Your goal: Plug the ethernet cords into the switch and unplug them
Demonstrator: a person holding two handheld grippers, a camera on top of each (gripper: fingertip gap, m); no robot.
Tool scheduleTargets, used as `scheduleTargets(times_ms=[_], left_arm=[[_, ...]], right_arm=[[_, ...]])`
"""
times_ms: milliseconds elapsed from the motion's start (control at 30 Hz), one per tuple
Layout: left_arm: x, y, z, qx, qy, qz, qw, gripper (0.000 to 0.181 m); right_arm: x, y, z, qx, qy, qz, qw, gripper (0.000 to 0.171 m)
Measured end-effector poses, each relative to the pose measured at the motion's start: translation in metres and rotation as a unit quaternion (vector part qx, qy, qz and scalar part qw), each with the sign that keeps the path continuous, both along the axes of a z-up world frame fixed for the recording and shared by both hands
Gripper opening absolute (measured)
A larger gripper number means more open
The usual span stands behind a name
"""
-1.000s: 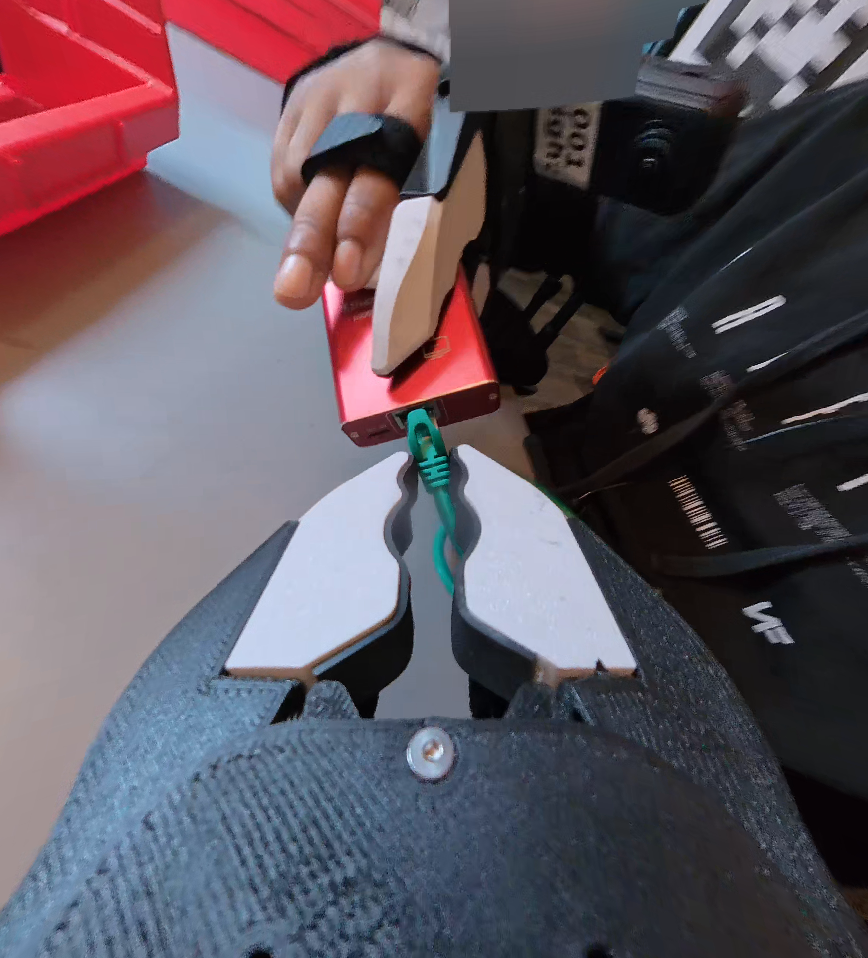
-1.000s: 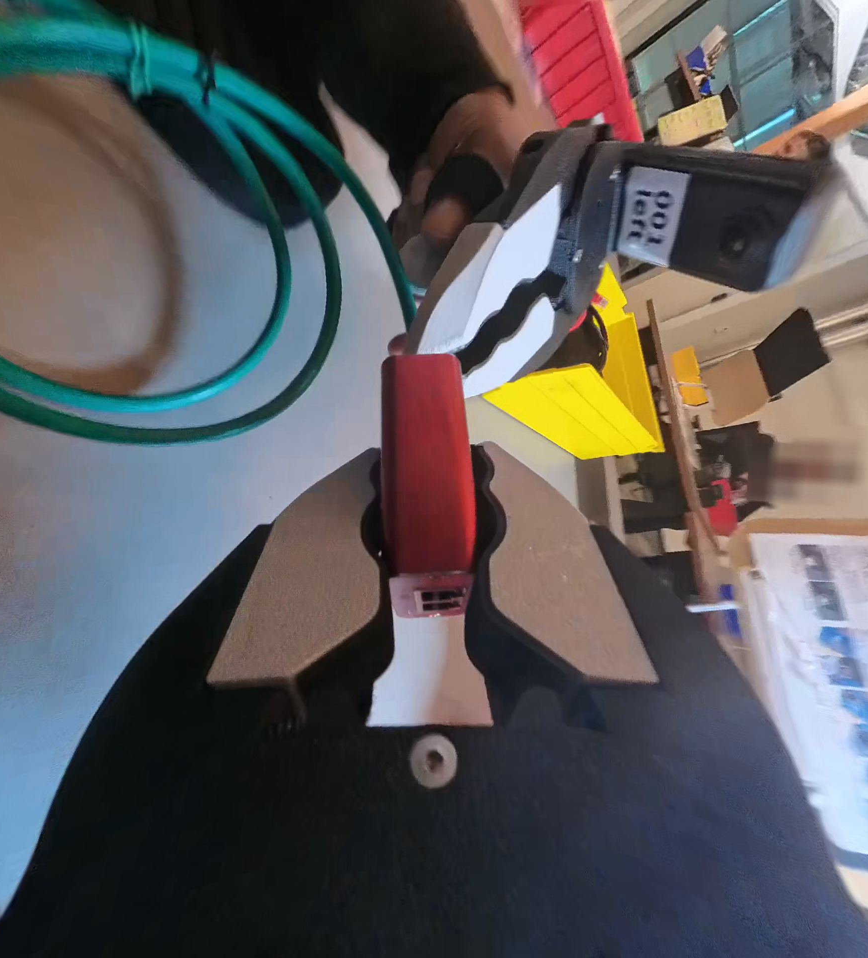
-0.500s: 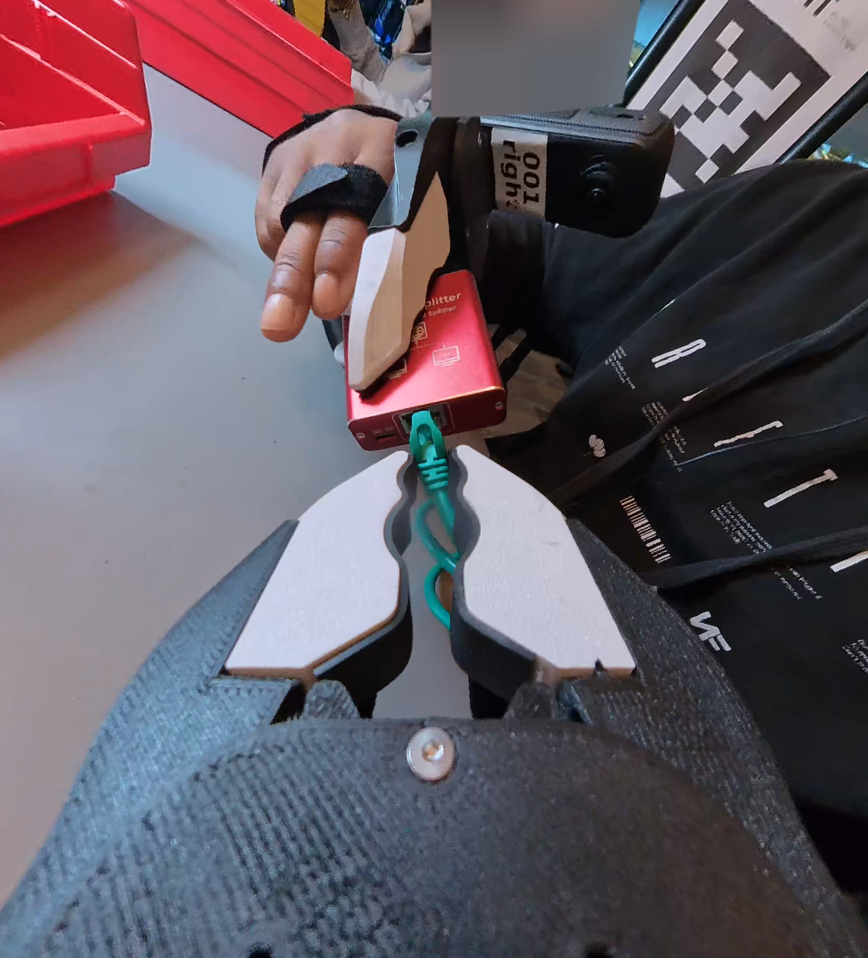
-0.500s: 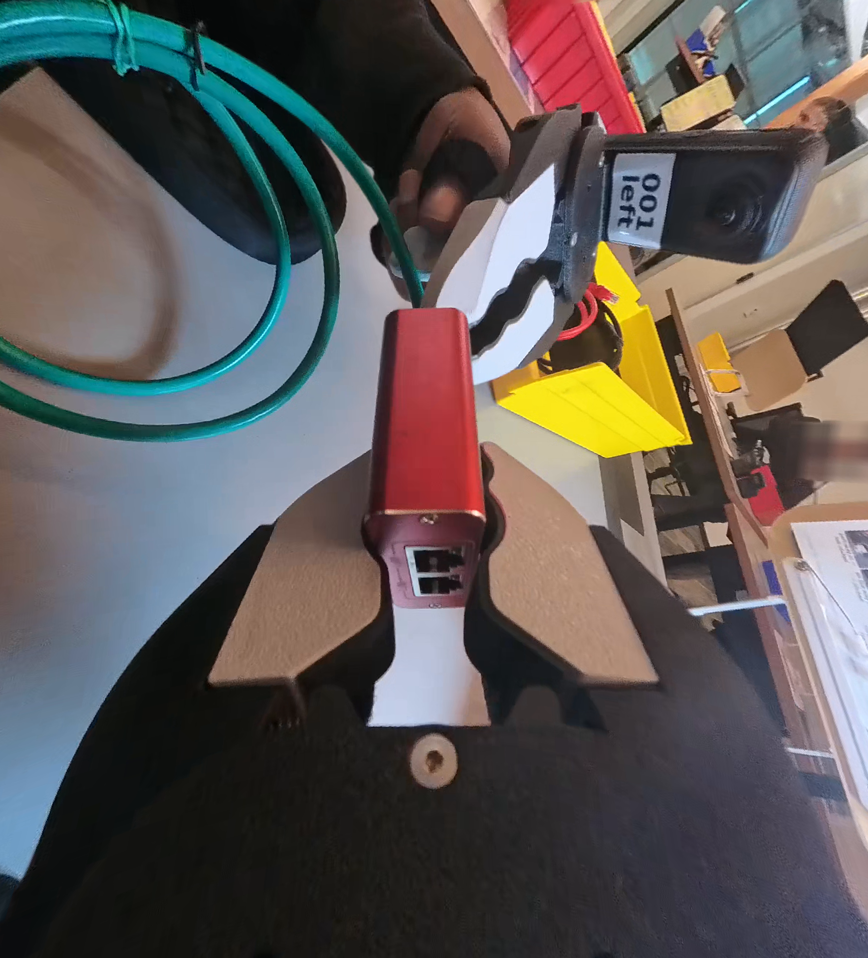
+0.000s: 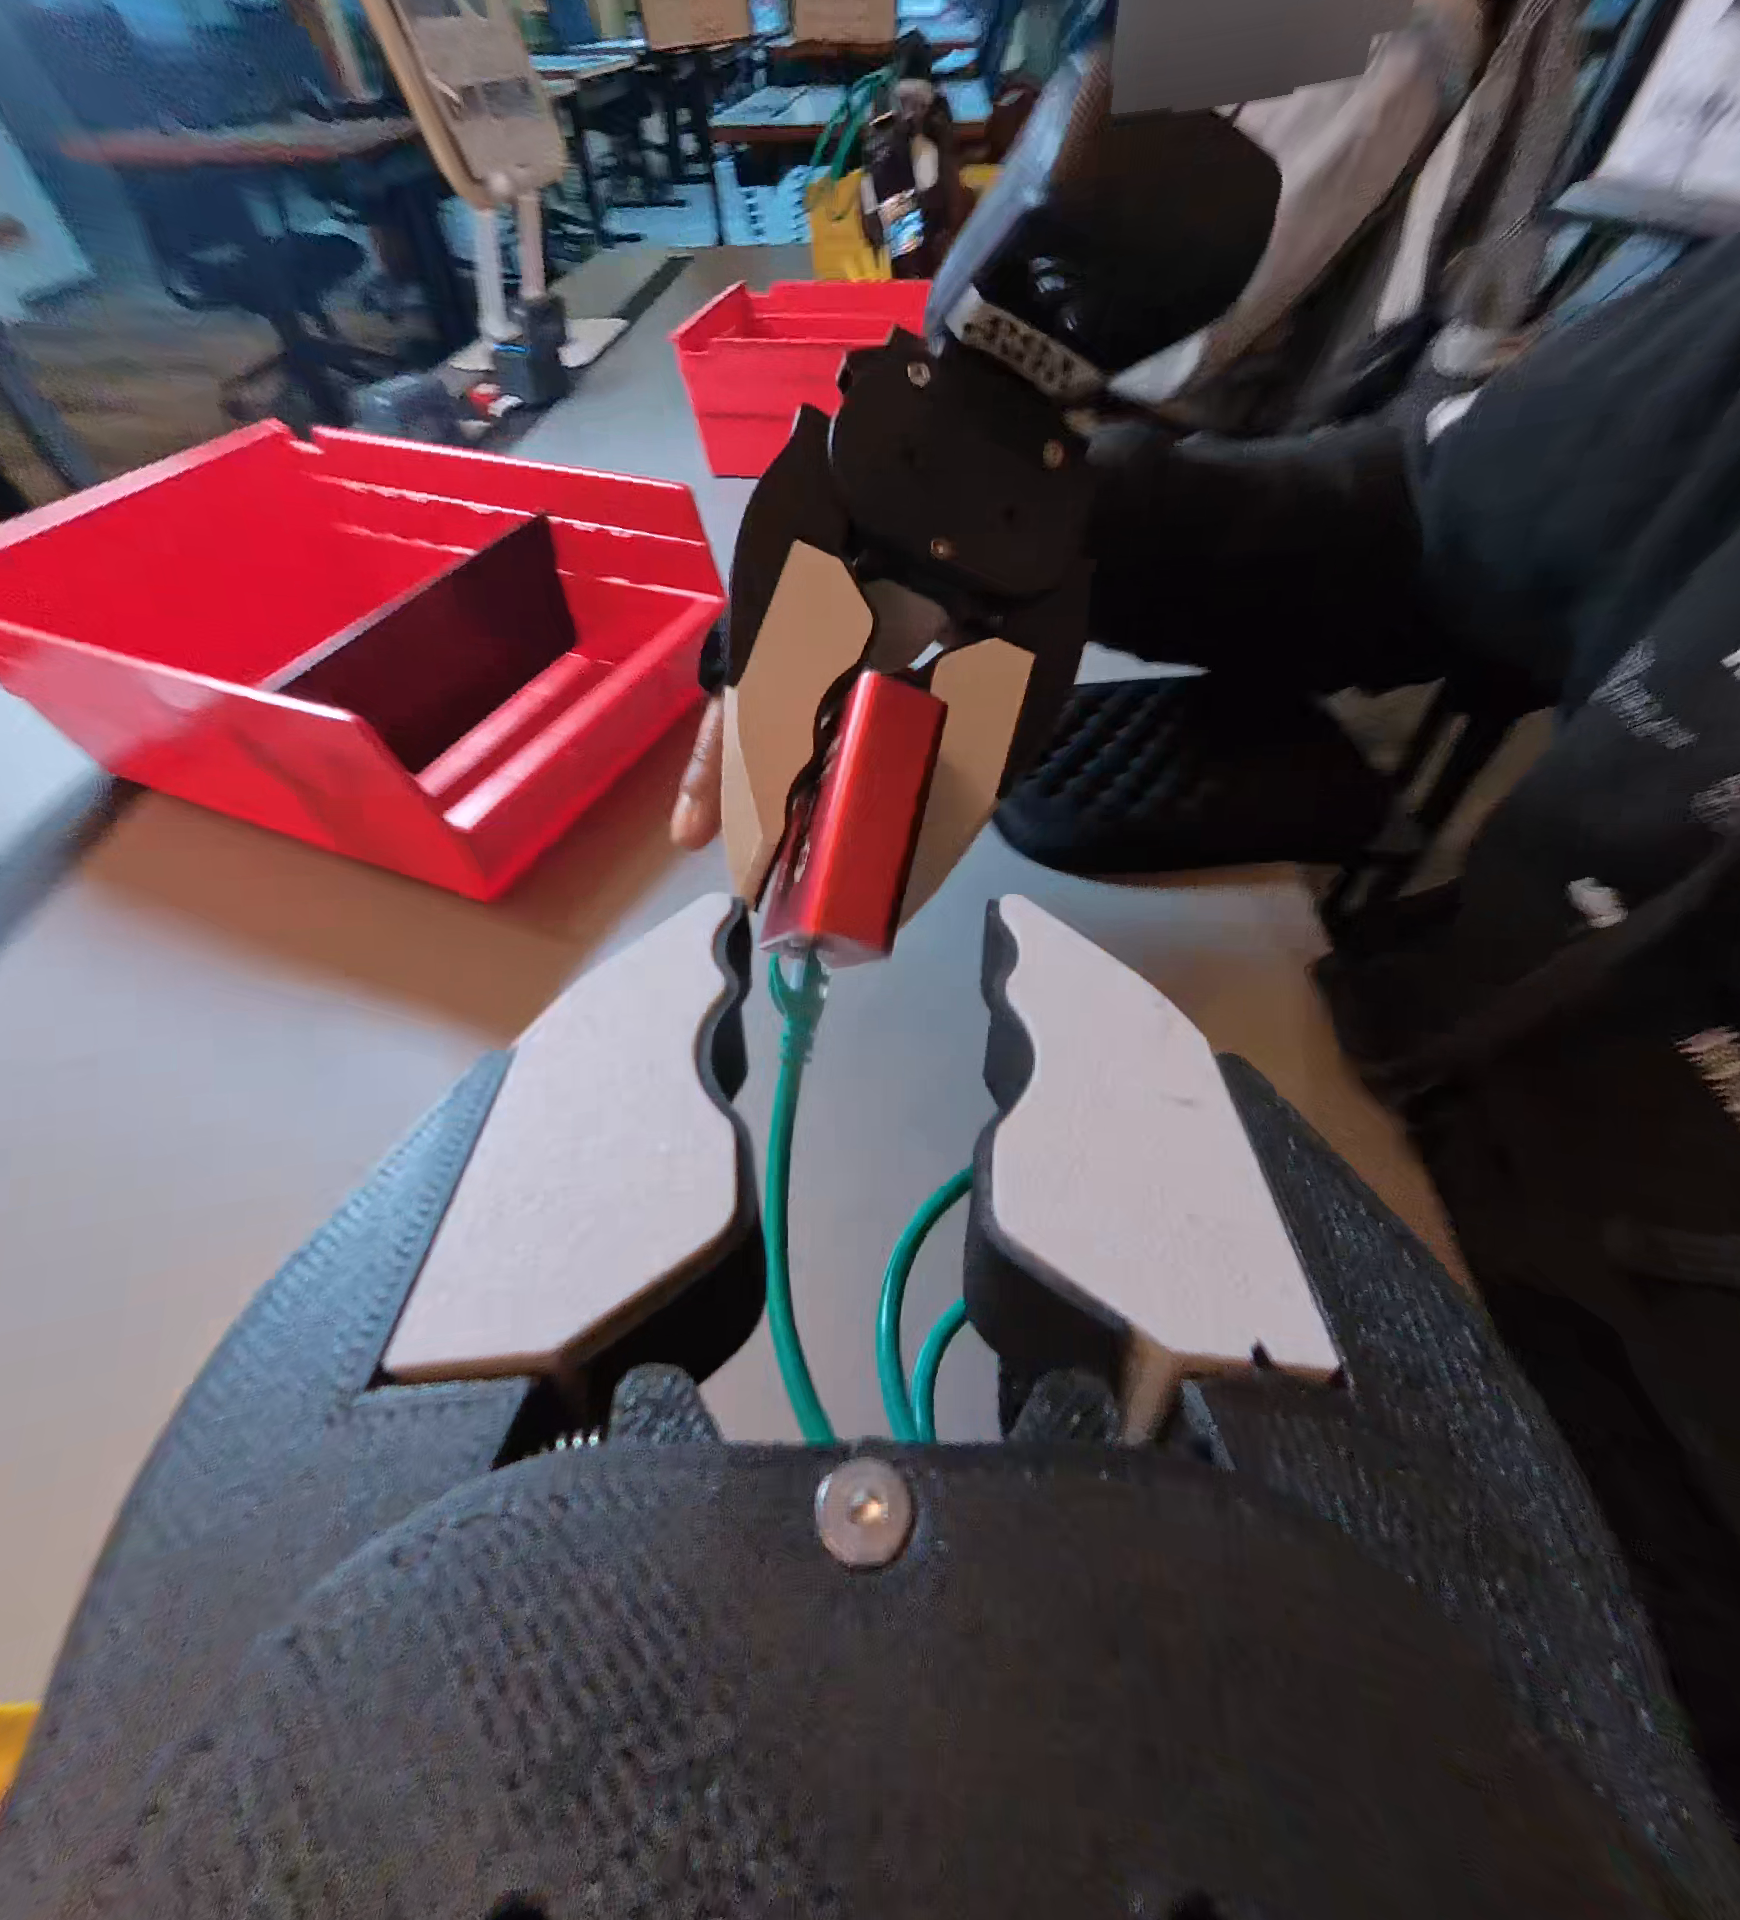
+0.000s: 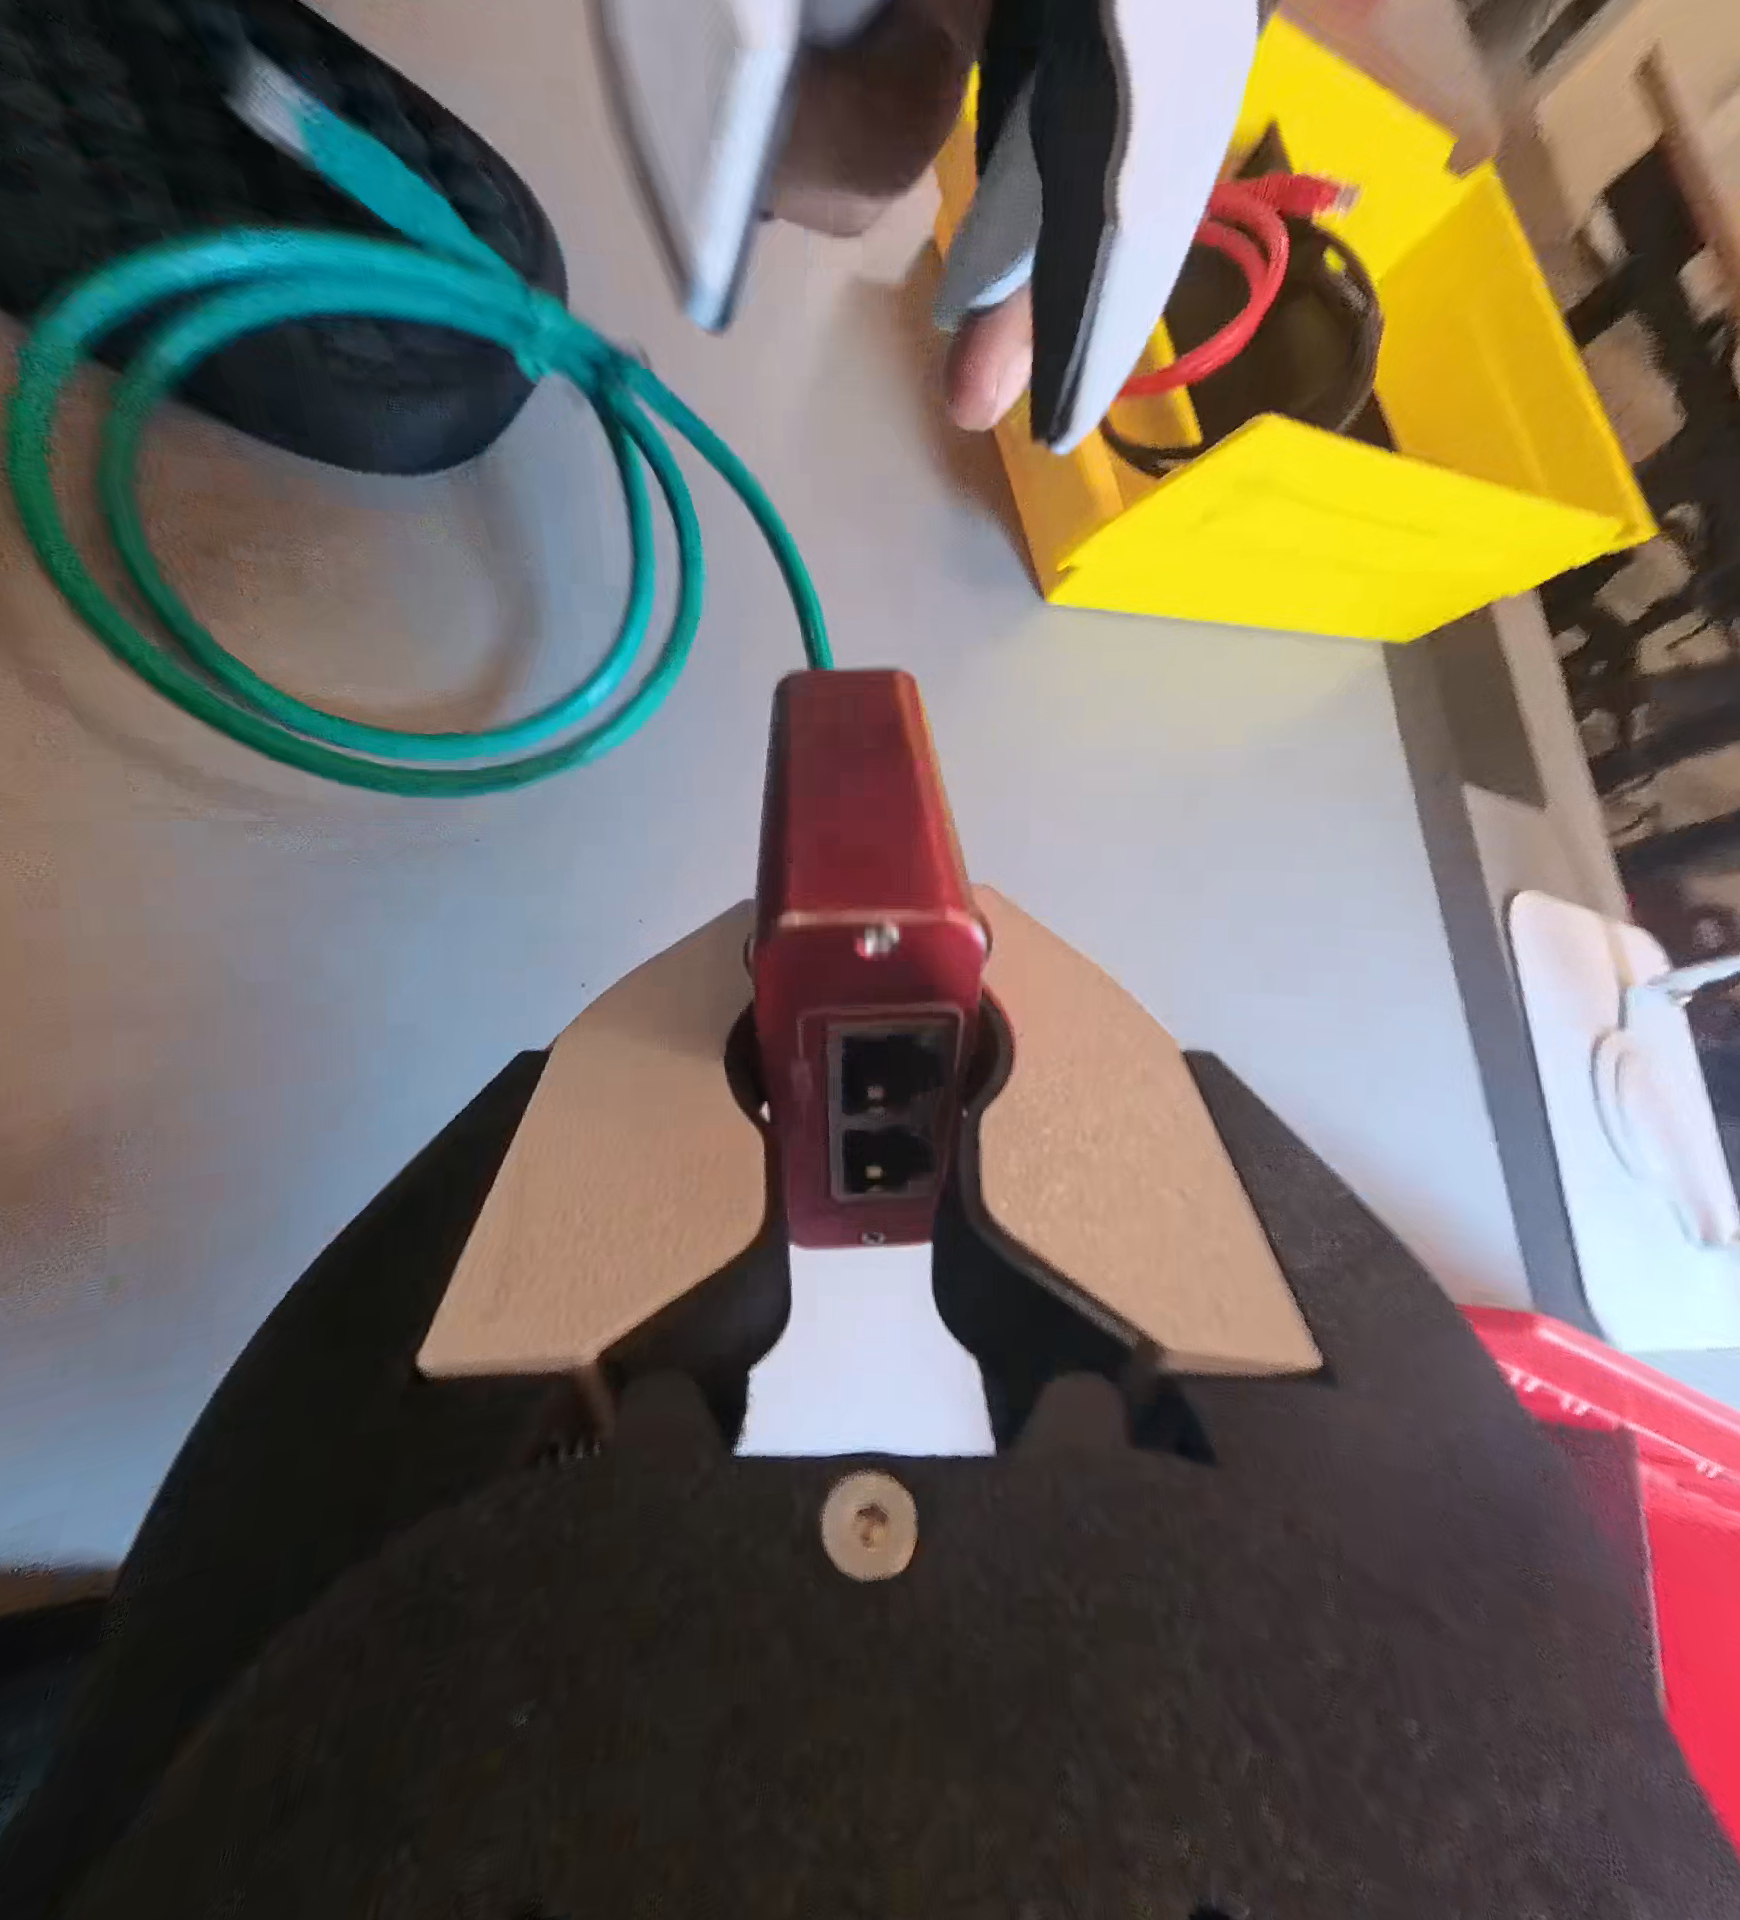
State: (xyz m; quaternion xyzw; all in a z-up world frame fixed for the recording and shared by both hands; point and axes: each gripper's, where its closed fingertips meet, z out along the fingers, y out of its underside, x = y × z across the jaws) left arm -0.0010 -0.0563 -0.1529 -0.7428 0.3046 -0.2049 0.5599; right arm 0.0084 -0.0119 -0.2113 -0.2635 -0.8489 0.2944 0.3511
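Observation:
The red switch (image 5: 850,821) hangs above the grey table, held by my right gripper (image 5: 897,665). A green ethernet cord (image 5: 781,1122) is plugged into its lower end and runs loosely between the fingers of my left gripper (image 5: 861,925), which is open and touches nothing. In the right wrist view my right gripper (image 6: 866,920) is shut on the switch (image 6: 861,831), whose two empty ports face the camera. The cord's coil (image 6: 357,520) hangs past the switch's far end. The open left gripper (image 6: 897,208) shows at the top.
Two red bins (image 5: 326,644) (image 5: 793,364) stand on the table behind the switch. A yellow bin (image 6: 1313,520) holds a red cord (image 6: 1230,301). A person's black clothing (image 5: 1572,779) fills the right side. Another red bin's corner (image 6: 1728,1507) is near my right gripper. My hands' fingertips stand some 8 cm from each other.
My left gripper has opened and let go of the green cord's plug, which stays in the switch. Both views have swung; the switch now points down at the left gripper.

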Motion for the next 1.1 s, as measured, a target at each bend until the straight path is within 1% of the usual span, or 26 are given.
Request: scheduleTargets(times_ms=[67,133,167,200,233,300,333,533,733,900,933,1000,1033,1100], left_arm=[[0.01,0.005,-0.006,0.023,0.074,0.015,0.997,0.049],[0.019,0.014,-0.019,0.027,0.149,0.032,0.988,0.048],[0.016,0.019,-0.023,0.039,0.184,0.054,0.981,0.036],[0.016,0.018,-0.019,0.061,0.191,0.053,0.978,0.028],[0.015,0.017,-0.014,0.071,0.173,0.052,0.981,0.024],[0.019,0.009,-0.001,0.083,0.104,0.02,0.991,0.024],[0.019,0.009,0.001,0.086,0.089,0.017,0.992,0.024],[0.019,0.009,-0.005,0.076,0.051,0.004,0.996,0.024],[0.018,0.012,-0.01,0.07,0.045,0.01,0.997,0.024],[0.017,0.011,-0.012,0.071,0.033,0.004,0.997,0.024],[0.017,0.01,-0.009,0.076,0.029,0.002,0.997,0.024],[0.016,0.007,0.003,0.093,-0.01,-0.005,0.996,0.024],[0.013,0.006,0.011,0.104,-0.037,-0.006,0.994,0.024],[0.006,-0.001,0.03,0.135,-0.094,-0.012,0.986,0.024]], right_arm=[[-0.003,-0.009,0.005,-0.013,-0.034,0.002,0.999,0.029],[-0.008,-0.022,0.013,-0.017,-0.043,0.01,0.999,0.029],[-0.009,-0.027,0.019,-0.02,-0.039,0.015,0.999,0.028],[-0.01,-0.026,0.021,-0.01,-0.034,0.012,0.999,0.029],[-0.009,-0.03,0.028,-0.026,-0.016,0.023,0.999,0.028],[-0.006,-0.04,0.041,-0.096,0.004,0.042,0.994,0.028],[-0.005,-0.041,0.046,-0.111,0.019,0.043,0.993,0.029],[-0.004,-0.04,0.043,-0.142,0.024,0.039,0.989,0.029],[-0.006,-0.038,0.033,-0.136,0.002,0.018,0.991,0.029],[-0.007,-0.039,0.031,-0.15,-0.007,0.018,0.989,0.029],[-0.007,-0.041,0.034,-0.157,0.001,0.022,0.987,0.029],[-0.007,-0.045,0.047,-0.2,0.033,0.041,0.978,0.031],[-0.005,-0.048,0.057,-0.232,0.052,0.06,0.969,0.038],[-0.002,-0.044,0.074,-0.289,0.088,0.079,0.95,0.042]])
